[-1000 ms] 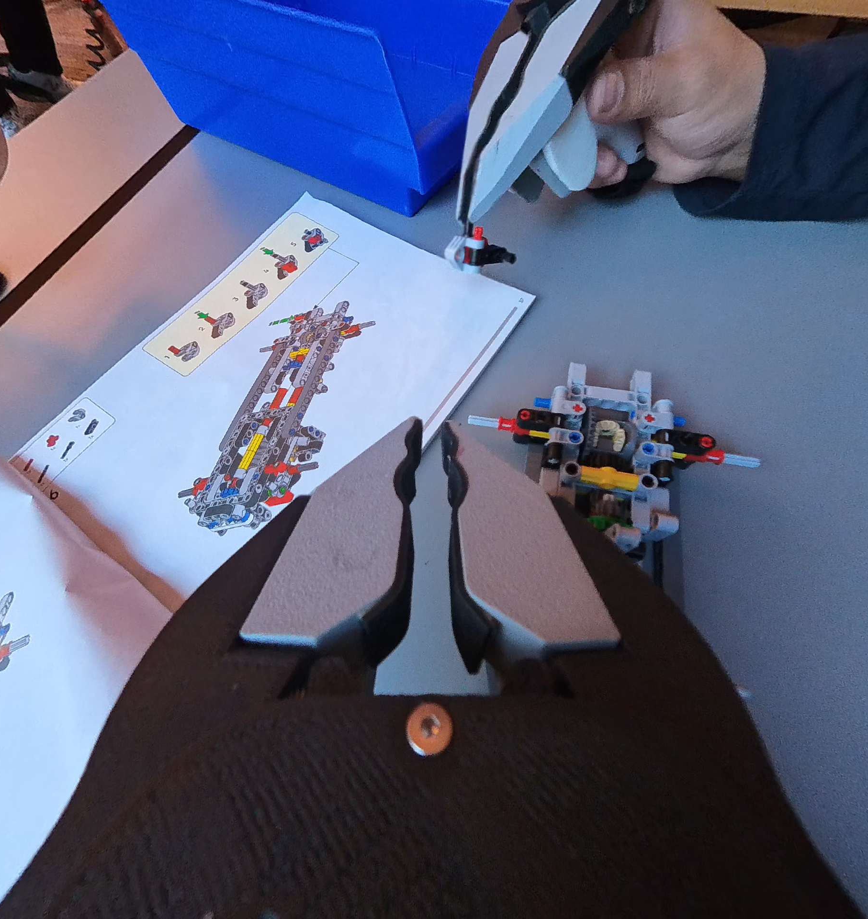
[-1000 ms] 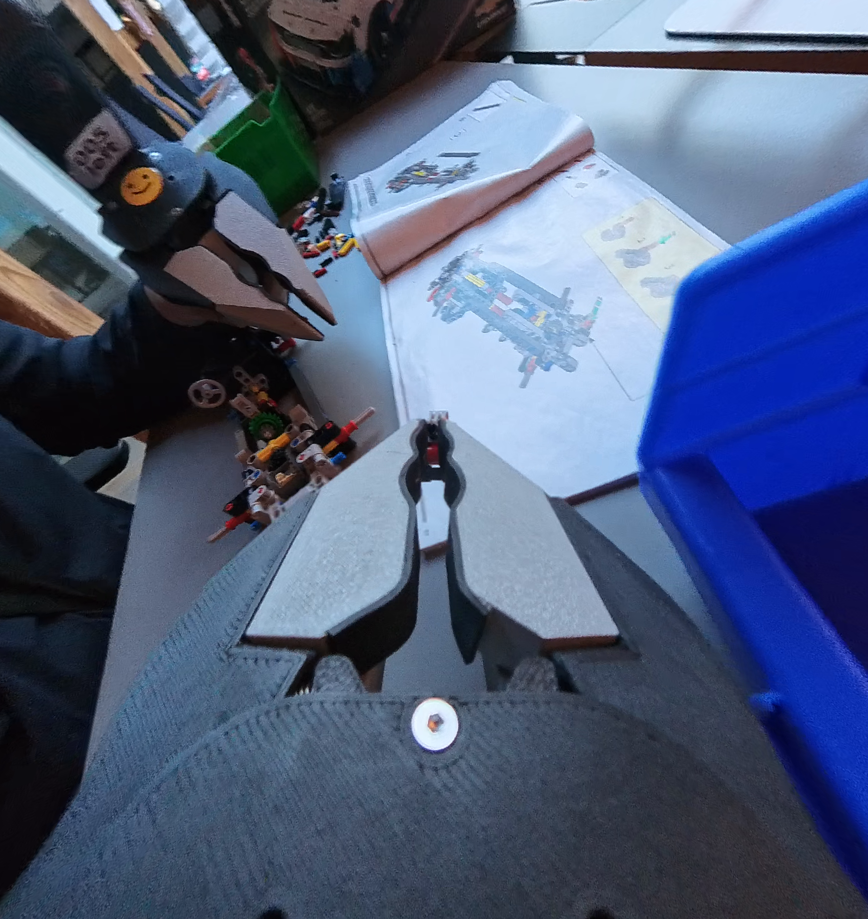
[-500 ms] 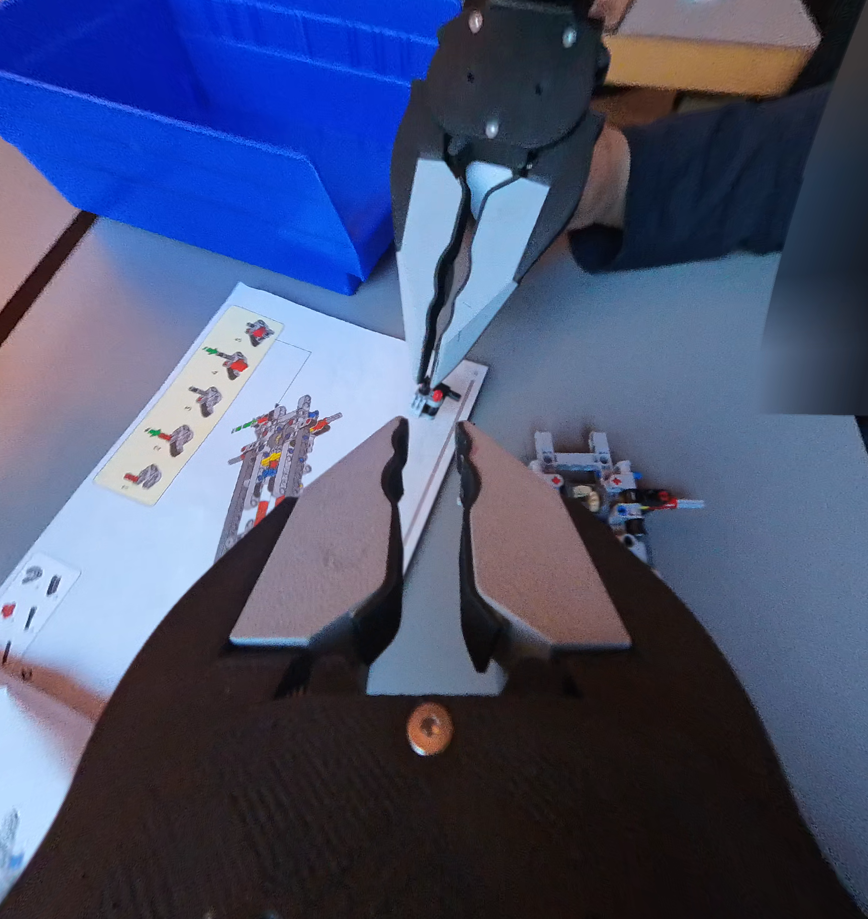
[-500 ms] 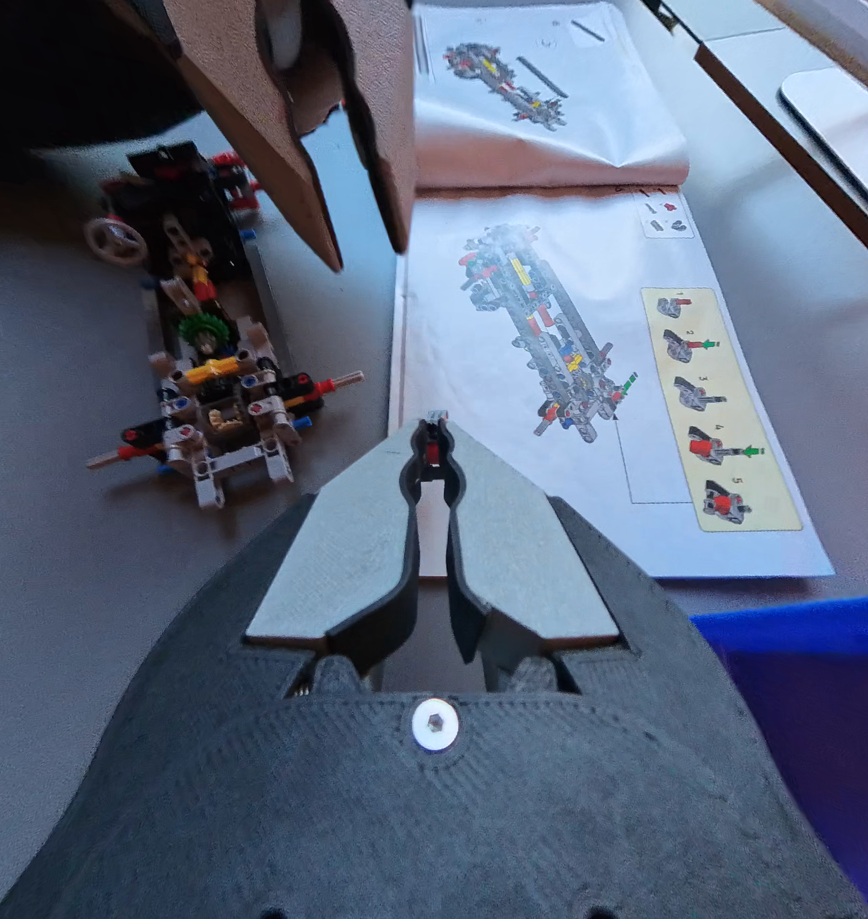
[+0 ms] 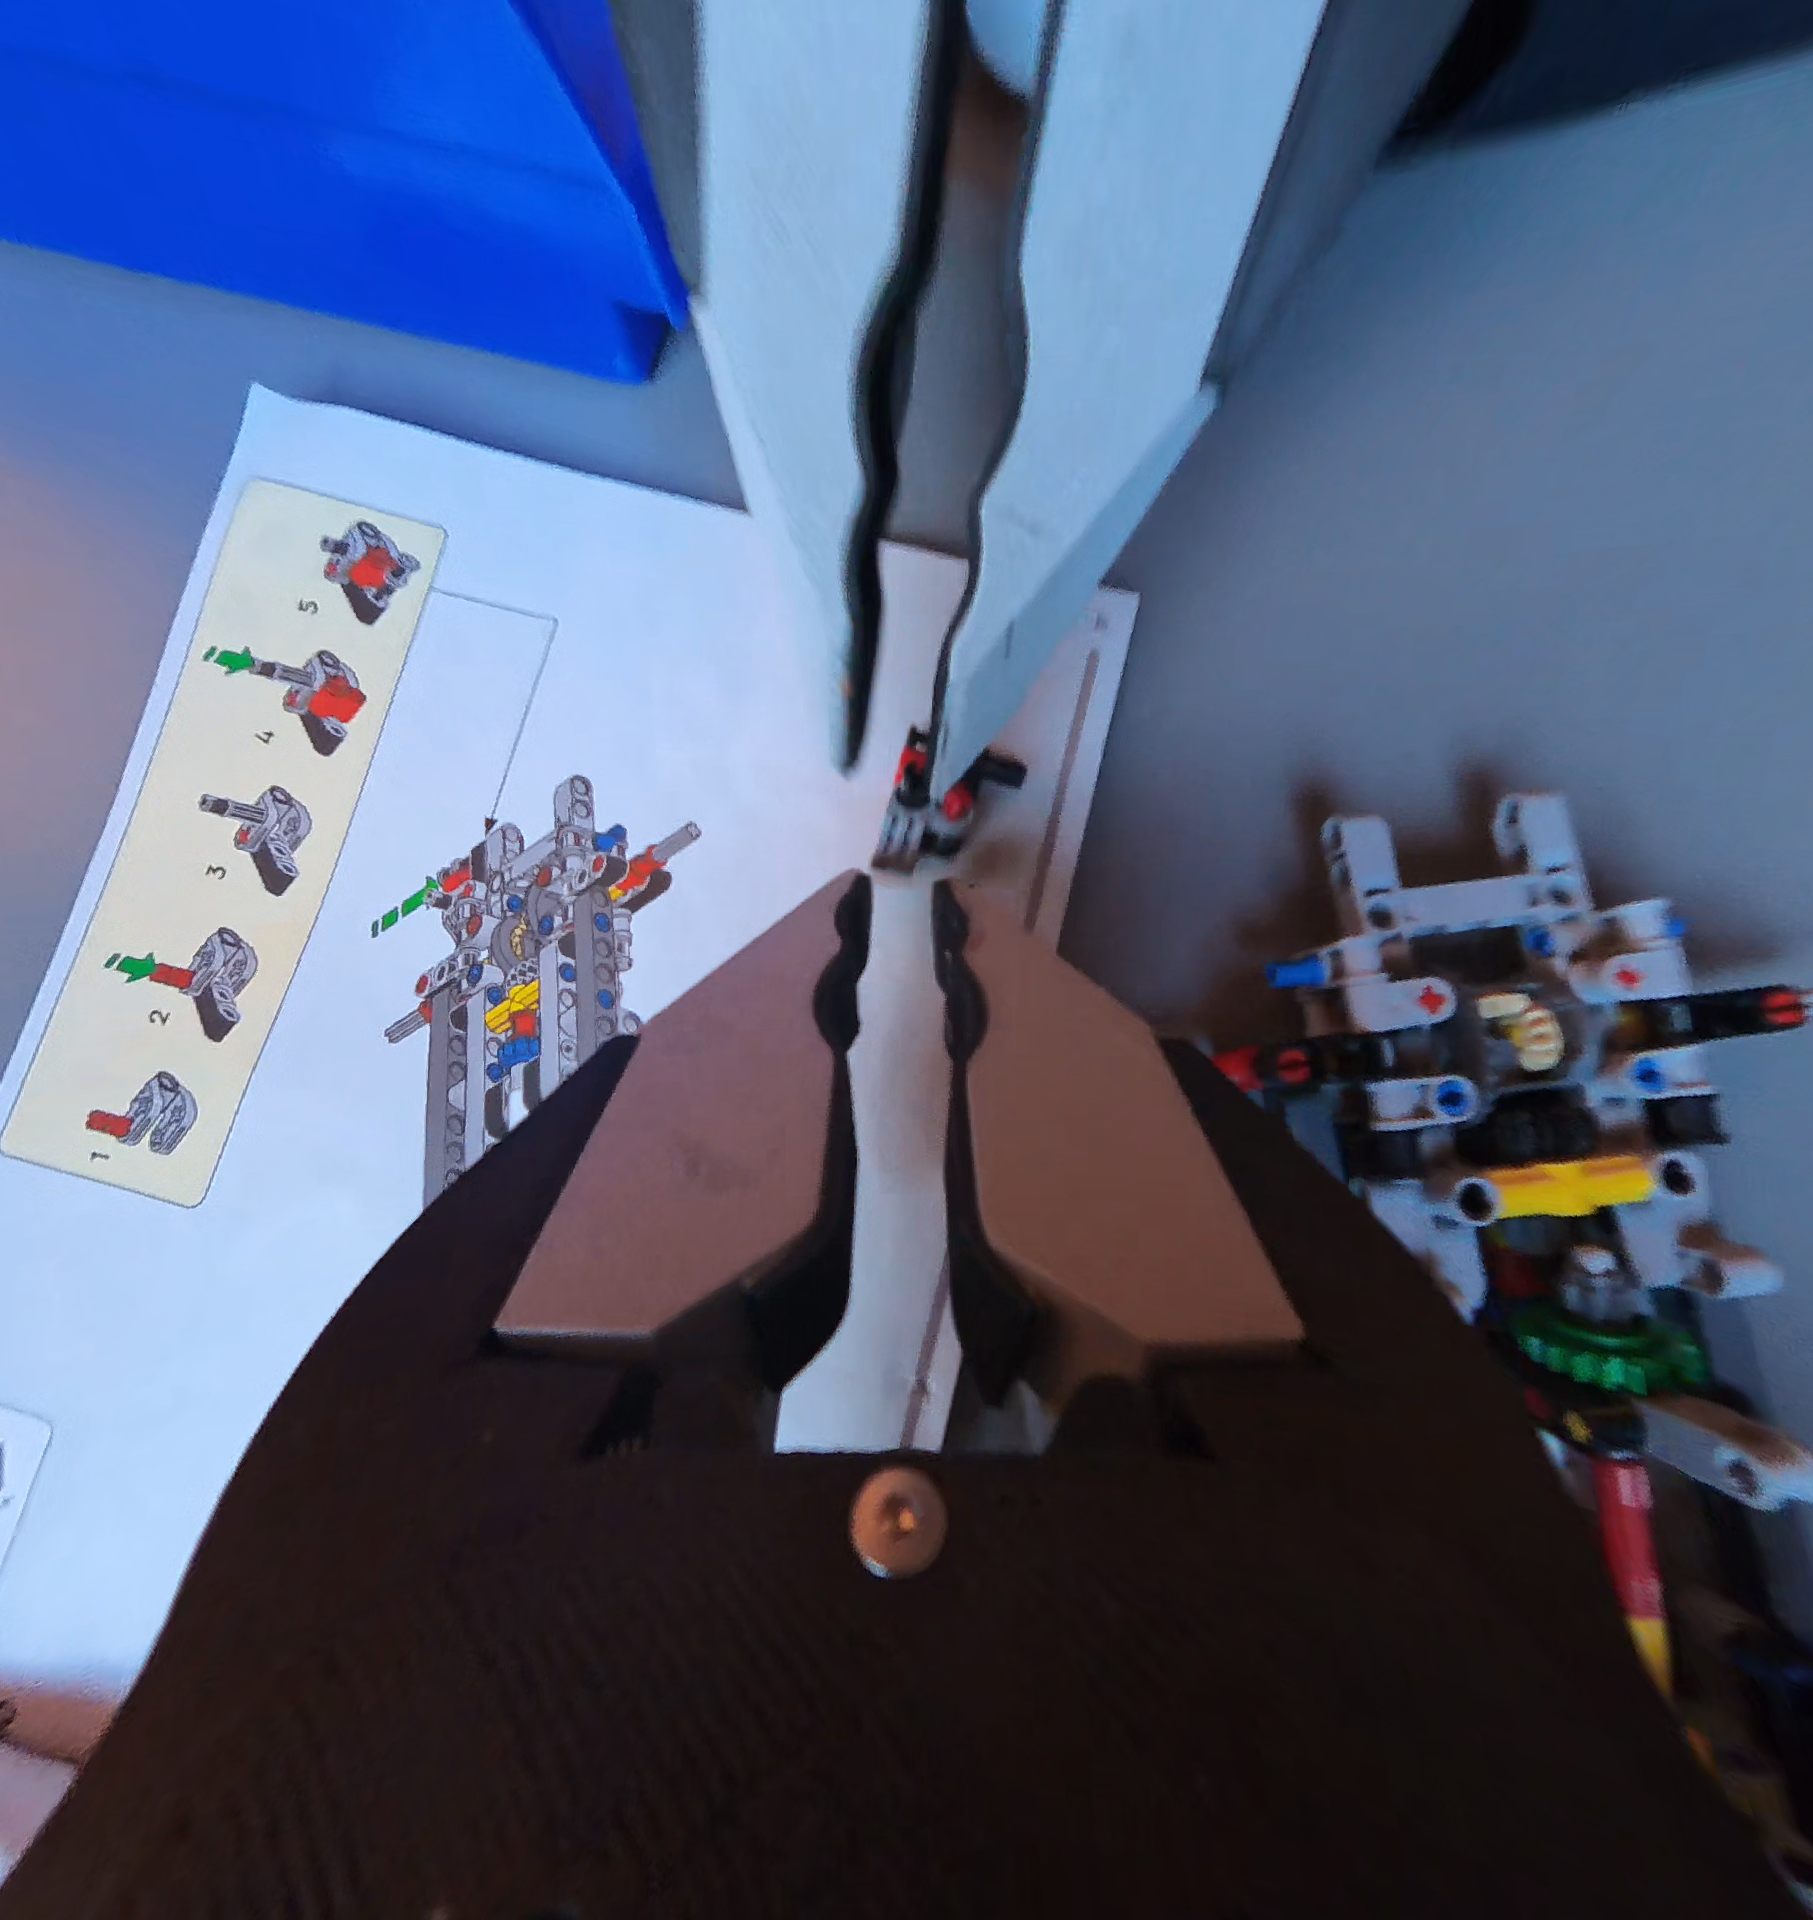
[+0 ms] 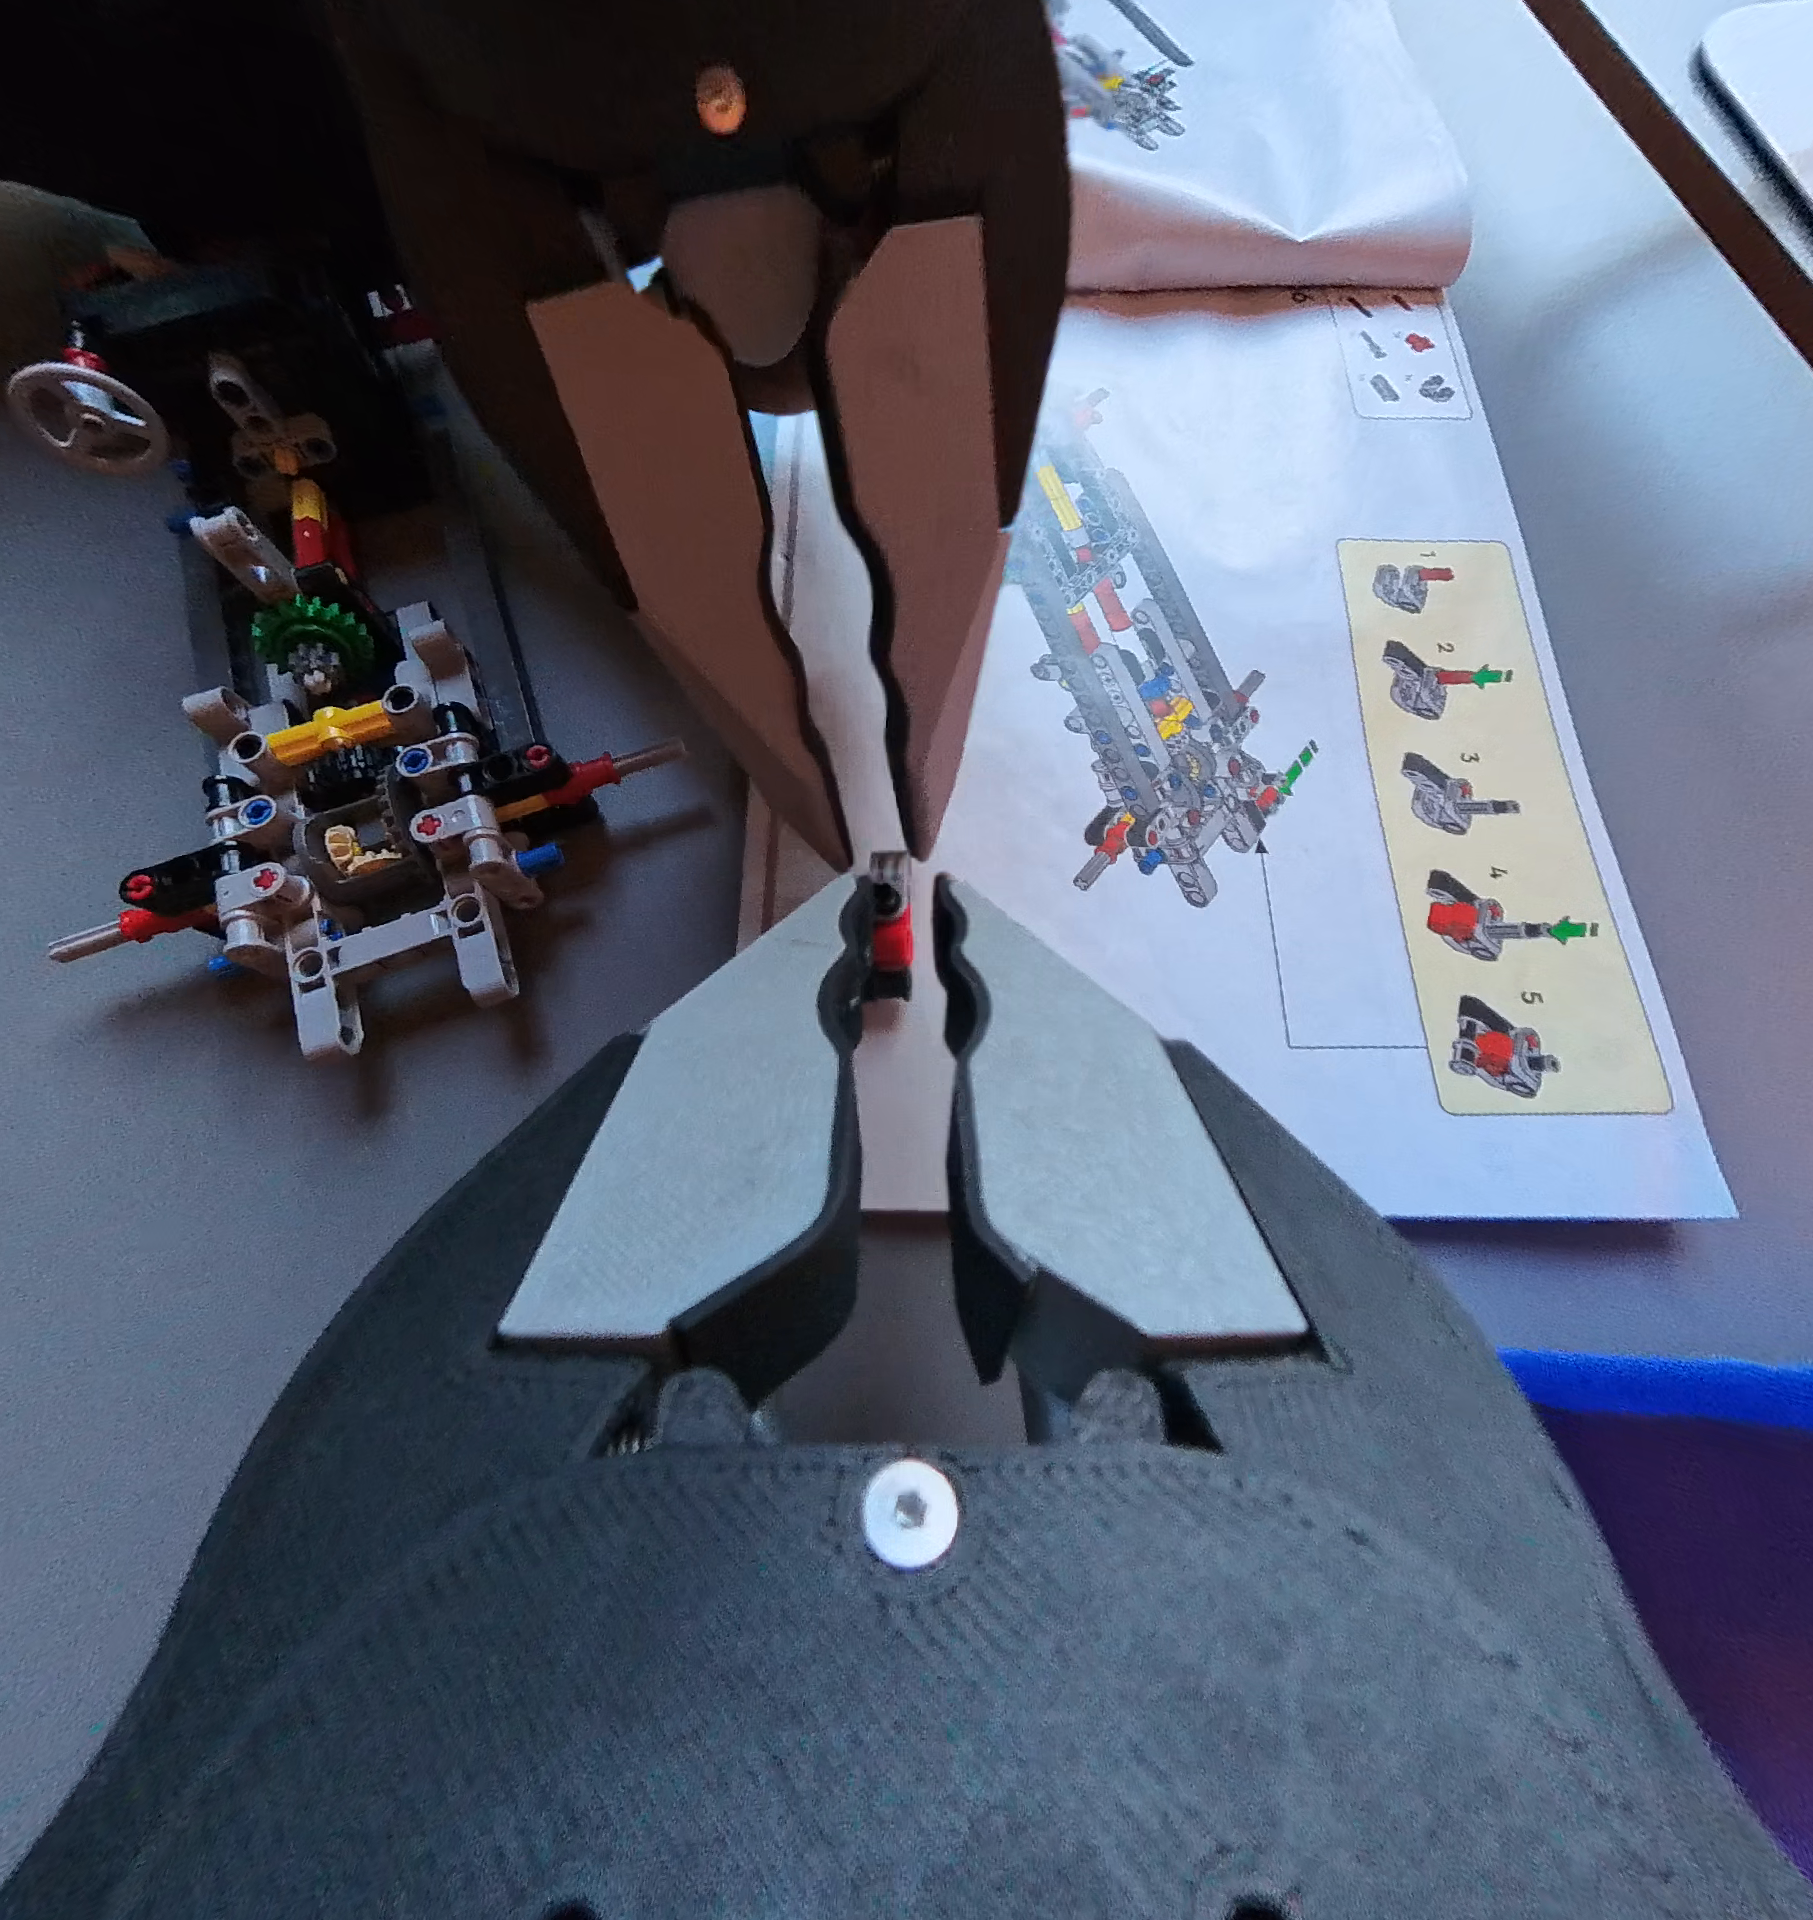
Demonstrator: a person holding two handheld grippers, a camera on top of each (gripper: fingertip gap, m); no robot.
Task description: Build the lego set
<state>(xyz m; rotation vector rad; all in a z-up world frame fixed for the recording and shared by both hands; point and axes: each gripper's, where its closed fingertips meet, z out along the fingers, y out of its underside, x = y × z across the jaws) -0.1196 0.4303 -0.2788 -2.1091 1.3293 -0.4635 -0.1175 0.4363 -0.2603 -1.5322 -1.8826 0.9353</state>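
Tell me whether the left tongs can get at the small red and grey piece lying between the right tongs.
Probably yes: the left tongs stand open, tips just short of the small piece, nothing between them. The right tongs flank its sides, open, crowding the approach.

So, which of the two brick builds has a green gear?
The large build on the grey table beside the booklet; the small red piece between the grey fingers has none.
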